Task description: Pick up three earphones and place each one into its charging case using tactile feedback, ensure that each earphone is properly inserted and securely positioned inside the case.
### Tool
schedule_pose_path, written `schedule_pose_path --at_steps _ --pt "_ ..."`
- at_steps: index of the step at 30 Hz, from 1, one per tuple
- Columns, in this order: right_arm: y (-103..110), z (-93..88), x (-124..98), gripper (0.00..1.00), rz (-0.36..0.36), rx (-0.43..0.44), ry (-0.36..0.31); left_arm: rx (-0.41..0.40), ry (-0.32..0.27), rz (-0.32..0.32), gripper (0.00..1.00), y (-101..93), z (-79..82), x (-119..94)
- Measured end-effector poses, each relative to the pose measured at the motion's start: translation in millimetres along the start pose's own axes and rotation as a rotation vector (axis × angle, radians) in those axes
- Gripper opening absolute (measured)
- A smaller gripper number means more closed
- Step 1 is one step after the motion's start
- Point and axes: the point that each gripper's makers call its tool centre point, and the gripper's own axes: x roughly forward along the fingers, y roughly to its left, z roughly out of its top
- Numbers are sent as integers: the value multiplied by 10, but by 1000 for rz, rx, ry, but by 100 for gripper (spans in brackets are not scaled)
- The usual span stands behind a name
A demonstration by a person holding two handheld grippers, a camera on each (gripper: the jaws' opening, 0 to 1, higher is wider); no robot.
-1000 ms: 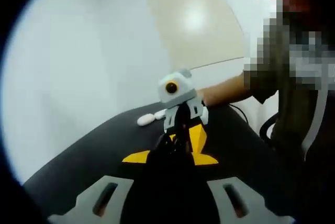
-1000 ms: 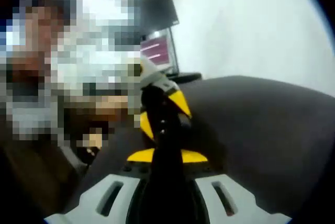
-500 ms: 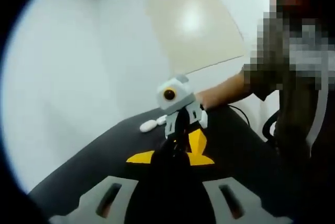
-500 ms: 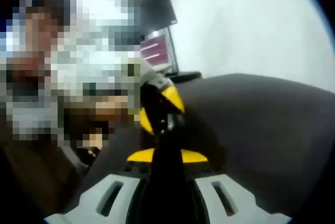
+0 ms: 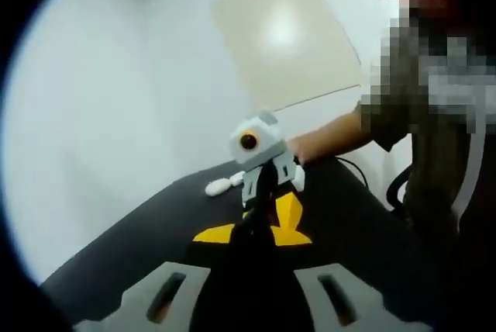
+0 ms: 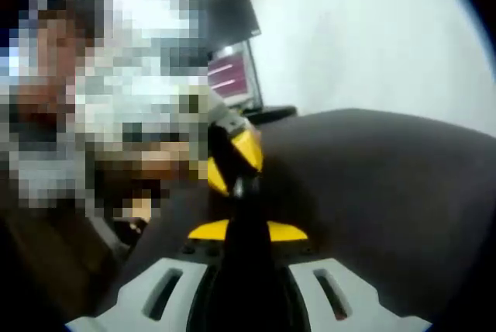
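Left gripper view: left gripper [image 5: 249, 227], jaws together, contents indiscernible; right gripper [image 5: 267, 185] opposite, tips meeting, probably for a handover or insertion. White earphone [image 5: 219, 186] lies on black table [image 5: 139, 231] beyond.

Right gripper view: right gripper [image 6: 236, 192], jaws together, grasp unclear; monitor [image 6: 232, 72] behind.

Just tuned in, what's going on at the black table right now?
A person holds a gripper in each hand above the black table, tips close together. The right gripper meets the left gripper mid-air; whether anything is pinched is too blurred to tell. A white earphone lies on the table beyond them.
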Motion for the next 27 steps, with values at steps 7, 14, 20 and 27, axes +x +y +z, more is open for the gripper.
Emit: schedule_pose_path --at_steps 7,14,20,27 --pt "-71 88 -4 18 56 342 -26 216 66 12 35 -103 -99 90" --pt "-87 104 16 18 58 470 -25 183 74 38 31 -16 -145 84" --pt "-25 65 3 18 24 260 -19 109 69 29 32 27 -160 77" --pt "-51 65 -40 20 -3 173 -32 61 80 37 34 72 -188 73"
